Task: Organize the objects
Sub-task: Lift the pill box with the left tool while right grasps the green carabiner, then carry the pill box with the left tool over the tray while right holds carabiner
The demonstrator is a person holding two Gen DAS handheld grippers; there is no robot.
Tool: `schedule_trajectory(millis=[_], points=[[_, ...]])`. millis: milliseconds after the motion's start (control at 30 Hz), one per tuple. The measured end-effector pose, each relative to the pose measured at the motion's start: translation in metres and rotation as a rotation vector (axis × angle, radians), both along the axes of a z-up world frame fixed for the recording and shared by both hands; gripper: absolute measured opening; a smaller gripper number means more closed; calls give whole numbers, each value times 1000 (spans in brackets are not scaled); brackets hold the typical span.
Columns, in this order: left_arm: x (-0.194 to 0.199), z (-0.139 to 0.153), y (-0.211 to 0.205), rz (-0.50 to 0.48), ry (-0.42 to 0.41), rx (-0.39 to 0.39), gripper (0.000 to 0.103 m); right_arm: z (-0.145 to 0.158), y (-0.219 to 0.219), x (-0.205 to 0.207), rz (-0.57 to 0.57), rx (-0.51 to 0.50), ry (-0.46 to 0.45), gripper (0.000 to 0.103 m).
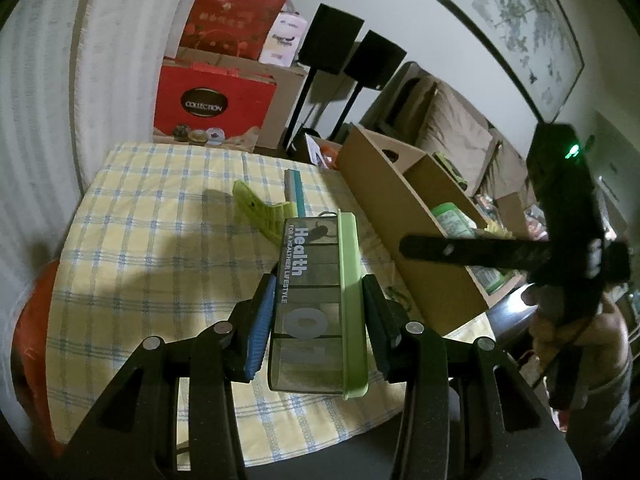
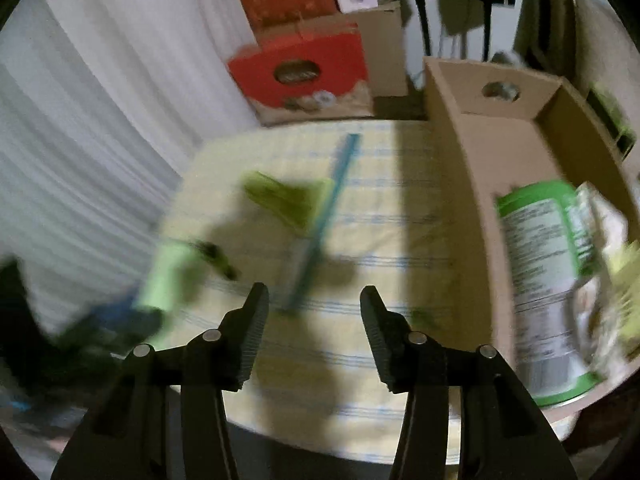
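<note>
While the left gripper (image 1: 318, 312) pinches a pill box (image 1: 318, 304) between its fingers, the box — smoky lid printed "Health", green edge — hangs above the checked cloth (image 1: 152, 240). Further back on the cloth lie a green clip (image 1: 260, 210) and a teal strip (image 1: 295, 192), touching. A cardboard box (image 1: 400, 208) stands along the cloth's right side, with a green-labelled can (image 2: 548, 280) lying inside. The right gripper (image 2: 314, 320) is over the cloth, fingers spread, nothing between them — its view is blurred.
</note>
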State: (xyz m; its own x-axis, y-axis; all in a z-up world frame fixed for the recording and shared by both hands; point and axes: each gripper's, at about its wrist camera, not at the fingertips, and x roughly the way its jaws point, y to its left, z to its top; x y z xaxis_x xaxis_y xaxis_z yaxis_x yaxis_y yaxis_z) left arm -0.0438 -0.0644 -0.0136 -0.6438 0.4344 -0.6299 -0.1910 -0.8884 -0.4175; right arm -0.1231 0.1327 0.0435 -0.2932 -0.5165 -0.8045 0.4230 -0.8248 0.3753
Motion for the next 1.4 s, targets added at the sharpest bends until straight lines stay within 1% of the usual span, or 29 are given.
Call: schedule_trajectory(millis=[33, 133, 200, 233, 333, 500, 600, 733, 867, 933, 967, 1033, 1100, 1167, 1200, 1233, 1367, 1400], points=[[0, 0, 1, 0, 1, 5, 40, 3, -1, 7, 1, -49, -30, 53], [2, 1, 6, -3, 12, 24, 40, 4, -6, 13, 10, -166, -102, 53], [3, 2, 8, -6, 16, 36, 40, 2, -9, 15, 9, -205, -127, 53], [4, 2, 9, -9, 15, 42, 40, -4, -11, 12, 9, -213, -130, 53], [4, 2, 15, -19, 11, 48, 40, -6, -14, 14, 20, -247, -138, 53], [4, 1, 23, -35, 5, 78, 40, -11, -24, 18, 41, -251, -147, 53], [5, 1, 29, -43, 6, 81, 40, -15, -27, 19, 39, -242, -147, 48], [5, 3, 32, -47, 14, 74, 40, -17, -22, 19, 25, -238, -136, 34], [4, 2, 37, -74, 14, 75, 40, -17, -12, 20, 18, -268, -126, 31], [4, 2, 40, -85, 12, 66, 40, -15, -6, 21, 9, -285, -118, 26], [4, 2, 42, -87, 10, 62, 40, -14, -3, 21, 4, -288, -113, 26], [4, 2, 43, -88, 6, 67, 46, -11, 3, 21, -7, -288, -94, 26], [2, 0, 43, -93, -5, 77, 48, -9, 9, 20, -16, -289, -83, 26], [1, -1, 43, -93, -15, 79, 55, -5, 16, 20, -28, -292, -65, 26], [1, -2, 42, -89, -16, 80, 60, -3, 19, 20, -32, -290, -55, 26], [2, -2, 41, -84, -16, 80, 63, 1, 24, 20, -40, -287, -36, 26], [-2, -5, 42, -87, -34, 71, 67, 12, 40, 22, -67, -278, 17, 26], [-3, -6, 43, -89, -40, 69, 70, 15, 44, 22, -73, -276, 29, 26]])
